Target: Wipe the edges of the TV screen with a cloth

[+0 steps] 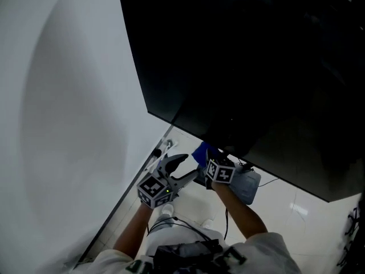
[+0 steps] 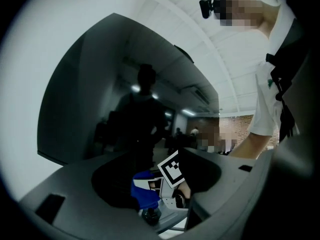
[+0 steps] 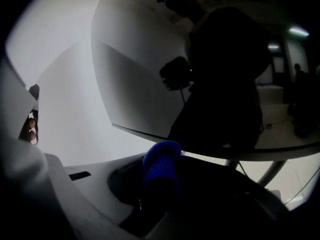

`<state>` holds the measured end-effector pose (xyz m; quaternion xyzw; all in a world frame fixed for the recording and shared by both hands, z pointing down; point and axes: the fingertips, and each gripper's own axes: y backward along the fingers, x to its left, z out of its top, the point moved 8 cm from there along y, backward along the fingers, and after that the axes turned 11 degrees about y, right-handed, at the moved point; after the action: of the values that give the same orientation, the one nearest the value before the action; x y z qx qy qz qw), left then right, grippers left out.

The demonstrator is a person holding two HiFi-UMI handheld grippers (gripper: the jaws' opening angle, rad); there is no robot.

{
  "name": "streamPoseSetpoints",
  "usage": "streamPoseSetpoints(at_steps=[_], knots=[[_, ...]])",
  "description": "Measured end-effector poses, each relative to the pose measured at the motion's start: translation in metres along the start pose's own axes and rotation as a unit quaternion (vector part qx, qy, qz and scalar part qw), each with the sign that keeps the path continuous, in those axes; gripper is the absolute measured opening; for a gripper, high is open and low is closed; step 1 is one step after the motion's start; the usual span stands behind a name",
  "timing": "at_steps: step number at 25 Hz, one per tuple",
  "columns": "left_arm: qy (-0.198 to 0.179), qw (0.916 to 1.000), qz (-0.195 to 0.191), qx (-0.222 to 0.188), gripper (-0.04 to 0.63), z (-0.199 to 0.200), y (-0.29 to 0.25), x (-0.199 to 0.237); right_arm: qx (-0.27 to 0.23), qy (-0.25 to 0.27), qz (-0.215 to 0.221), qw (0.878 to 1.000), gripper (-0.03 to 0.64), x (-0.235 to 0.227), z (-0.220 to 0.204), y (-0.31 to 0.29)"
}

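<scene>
The big black TV screen [image 1: 256, 67] fills the upper right of the head view. Its lower left edge runs just above both grippers. My right gripper [image 1: 204, 160] is shut on a folded blue cloth [image 1: 203, 152], which it holds up close under the screen's bottom edge. In the right gripper view the cloth [image 3: 161, 171] stands between the jaws, right below that edge of the TV screen [image 3: 150, 84]. My left gripper [image 1: 190, 165] stands open beside it with nothing held. The left gripper view looks at the cloth [image 2: 145, 191] and the TV screen [image 2: 125, 109].
A white wall [image 1: 68, 96] rises at the left, right beside the TV's side edge. On the pale floor below lie a grey box [image 1: 248, 184], thin cables [image 1: 271, 181] and a small white object [image 1: 162, 150] by the wall. A stand leg [image 3: 272, 171] shows under the TV.
</scene>
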<state>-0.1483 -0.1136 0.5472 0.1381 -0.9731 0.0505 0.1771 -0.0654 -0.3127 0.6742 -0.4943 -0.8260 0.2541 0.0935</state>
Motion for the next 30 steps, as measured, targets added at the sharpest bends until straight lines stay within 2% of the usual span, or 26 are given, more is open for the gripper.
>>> streamPoseSetpoints(at_steps=[3,10,15,19,25,30], knots=[[0.003,0.9998,0.018,-0.010,0.241,0.009,0.027,0.010,-0.005,0.021,0.010,1.000,0.075,0.030,0.013,-0.023],[0.010,0.9961,0.084,-0.027,0.241,0.013,0.087,0.042,-0.019,0.063,0.064,0.996,0.075,0.106,0.050,-0.091],[0.012,0.9924,0.119,-0.030,0.241,0.016,0.123,0.063,-0.016,0.038,0.061,0.997,0.075,0.146,0.073,-0.138],[0.015,0.9889,0.145,-0.029,0.241,0.016,0.149,0.081,-0.015,0.054,0.065,0.996,0.075,0.180,0.086,-0.170],[0.020,0.9842,0.172,-0.039,0.241,0.019,0.177,0.101,-0.012,0.076,0.080,0.994,0.075,0.219,0.107,-0.206],[0.017,0.9838,0.173,-0.044,0.241,0.024,0.184,0.105,-0.014,0.064,0.082,0.994,0.075,0.235,0.120,-0.212]])
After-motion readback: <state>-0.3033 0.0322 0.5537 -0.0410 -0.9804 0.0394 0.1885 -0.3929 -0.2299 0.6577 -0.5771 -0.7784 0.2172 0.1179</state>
